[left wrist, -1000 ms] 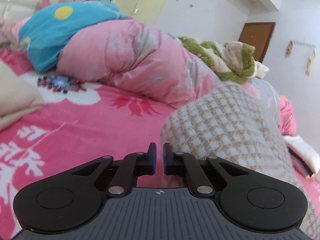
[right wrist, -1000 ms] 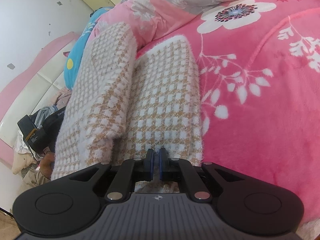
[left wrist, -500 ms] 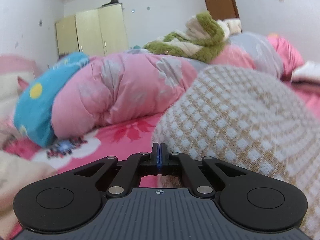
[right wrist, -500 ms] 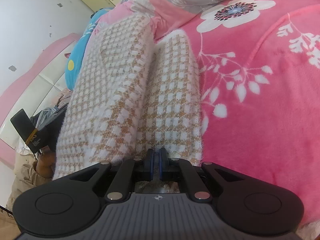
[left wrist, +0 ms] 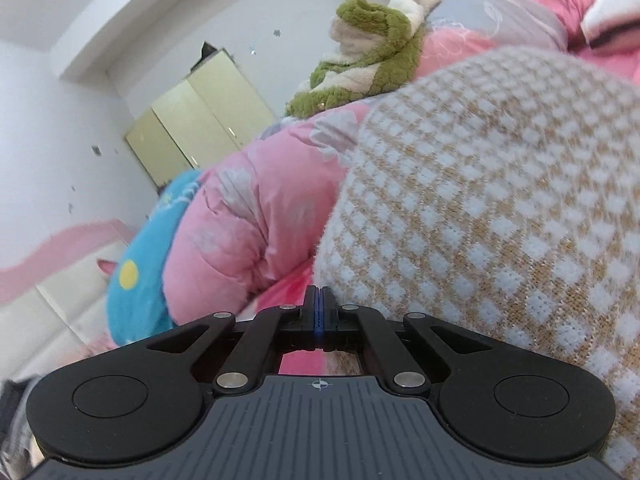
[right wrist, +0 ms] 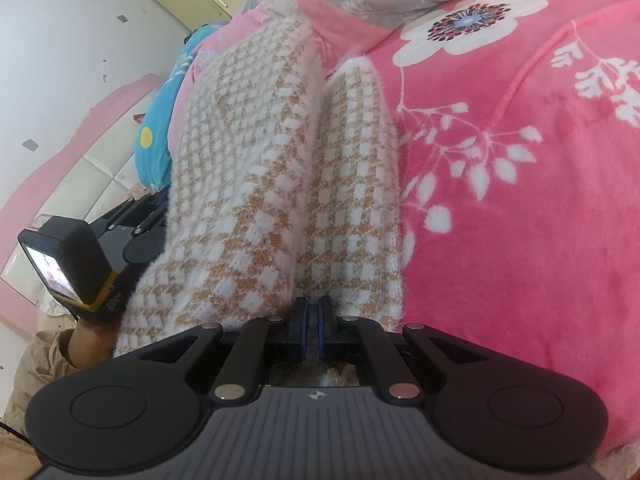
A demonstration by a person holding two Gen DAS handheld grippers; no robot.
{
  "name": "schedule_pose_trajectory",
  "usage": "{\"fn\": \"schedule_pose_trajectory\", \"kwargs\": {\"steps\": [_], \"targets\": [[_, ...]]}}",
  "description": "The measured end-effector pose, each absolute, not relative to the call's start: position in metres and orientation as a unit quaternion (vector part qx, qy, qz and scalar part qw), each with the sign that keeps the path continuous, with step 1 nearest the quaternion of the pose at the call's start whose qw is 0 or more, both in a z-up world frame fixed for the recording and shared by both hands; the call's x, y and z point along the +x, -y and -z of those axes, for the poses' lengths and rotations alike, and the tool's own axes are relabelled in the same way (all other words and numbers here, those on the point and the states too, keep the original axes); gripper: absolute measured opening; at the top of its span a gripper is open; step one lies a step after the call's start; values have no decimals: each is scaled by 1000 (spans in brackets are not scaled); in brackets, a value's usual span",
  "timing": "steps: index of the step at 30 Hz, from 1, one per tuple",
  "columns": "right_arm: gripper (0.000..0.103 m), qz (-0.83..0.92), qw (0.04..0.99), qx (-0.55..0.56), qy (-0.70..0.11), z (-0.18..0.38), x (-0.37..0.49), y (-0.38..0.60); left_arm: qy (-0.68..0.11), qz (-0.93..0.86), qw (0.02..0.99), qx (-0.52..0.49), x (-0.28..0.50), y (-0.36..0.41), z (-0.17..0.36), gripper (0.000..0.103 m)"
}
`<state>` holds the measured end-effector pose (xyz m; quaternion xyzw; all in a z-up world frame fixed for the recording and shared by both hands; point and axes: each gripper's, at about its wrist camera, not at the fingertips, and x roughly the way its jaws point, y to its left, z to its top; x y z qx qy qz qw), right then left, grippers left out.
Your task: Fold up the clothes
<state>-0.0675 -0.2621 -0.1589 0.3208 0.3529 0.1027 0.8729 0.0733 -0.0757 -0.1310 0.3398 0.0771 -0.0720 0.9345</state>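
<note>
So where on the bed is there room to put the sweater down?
The pink floral blanket lies bare to the right of the checked sweater. The far side is crowded: the pink quilt and blue pillow.

Soft, even daylight fills both fisheye views without hard shadows or glare, edges curve strongly, and the fuzzy tan-and-white checked knit garment (left wrist: 500,208) smears with motion blur in the left view.

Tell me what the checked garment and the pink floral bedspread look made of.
Checked garment: seemingly a fuzzy knit, tan and white, with hairs standing off its edges. Pink floral bedspread: likely plush fleece, matte, with a soft nap blurring the white flower print.
</note>
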Motion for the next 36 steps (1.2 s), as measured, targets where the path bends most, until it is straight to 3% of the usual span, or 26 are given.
{"fn": "schedule_pose_trajectory", "kwargs": {"steps": [15,24,28,30,35,36], "targets": [[6,-76,889,339,-298,142,-95,283,-54,56,917,392,65,88,137,0],[7,-150,945,203,-208,70,-120,241,-52,53,913,402,64,91,138,0],[6,-135,944,113,-280,93,-102,203,-52,61,914,399,65,89,136,0],[1,-99,936,93,-325,114,-93,202,-47,70,914,397,64,87,136,0],[0,-100,930,106,-336,129,-88,208,-60,137,923,354,72,64,119,0],[0,-98,931,91,-339,129,-86,205,-73,149,925,342,73,56,111,7]]}}
